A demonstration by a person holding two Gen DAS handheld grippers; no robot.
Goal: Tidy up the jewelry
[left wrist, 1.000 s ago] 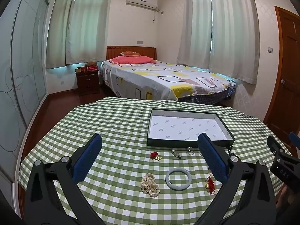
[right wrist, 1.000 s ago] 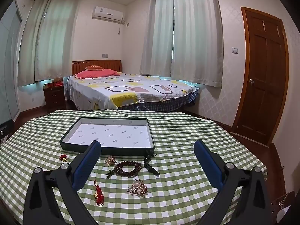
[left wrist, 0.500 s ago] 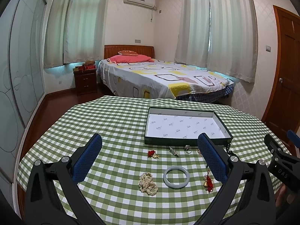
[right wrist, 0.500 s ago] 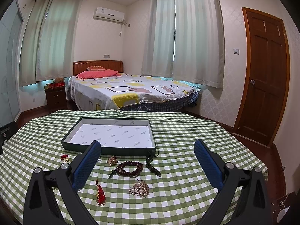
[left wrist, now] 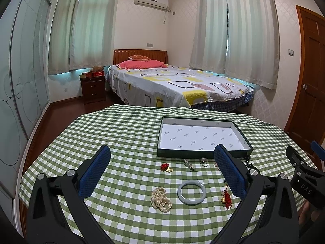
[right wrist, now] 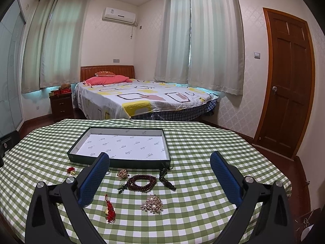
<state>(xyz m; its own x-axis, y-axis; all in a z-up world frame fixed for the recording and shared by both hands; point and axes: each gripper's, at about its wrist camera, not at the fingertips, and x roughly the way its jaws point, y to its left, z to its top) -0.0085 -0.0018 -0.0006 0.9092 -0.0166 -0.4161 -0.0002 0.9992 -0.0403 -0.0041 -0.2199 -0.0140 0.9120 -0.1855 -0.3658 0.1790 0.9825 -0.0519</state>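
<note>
An empty dark box with white lining (left wrist: 203,154) (right wrist: 121,161) lies on the green checked table. In front of it lie a pearl strand (left wrist: 160,199), a pale jade bangle (left wrist: 191,189), a red knot charm (left wrist: 226,199) (right wrist: 109,209), a small red-gold piece (left wrist: 166,167) (right wrist: 71,170), a silver pin (left wrist: 189,164) and a ring (left wrist: 204,162). The right wrist view also shows dark red beads (right wrist: 142,182), a pearl brooch (right wrist: 152,204), a gold brooch (right wrist: 122,173) and a dark pendant (right wrist: 166,180). My left gripper (left wrist: 162,160) and right gripper (right wrist: 159,162) are open and empty above the near table.
The green checked tablecloth (left wrist: 113,134) covers a round table. A bed (left wrist: 174,85), a nightstand (left wrist: 93,89) and a wooden door (right wrist: 286,85) stand beyond. The right gripper's body (left wrist: 304,183) shows at the right edge of the left wrist view.
Both views have shifted slightly: the box and jewelry sit a little lower and nearer in the frames. Nothing was picked up and both grippers stay open.
</note>
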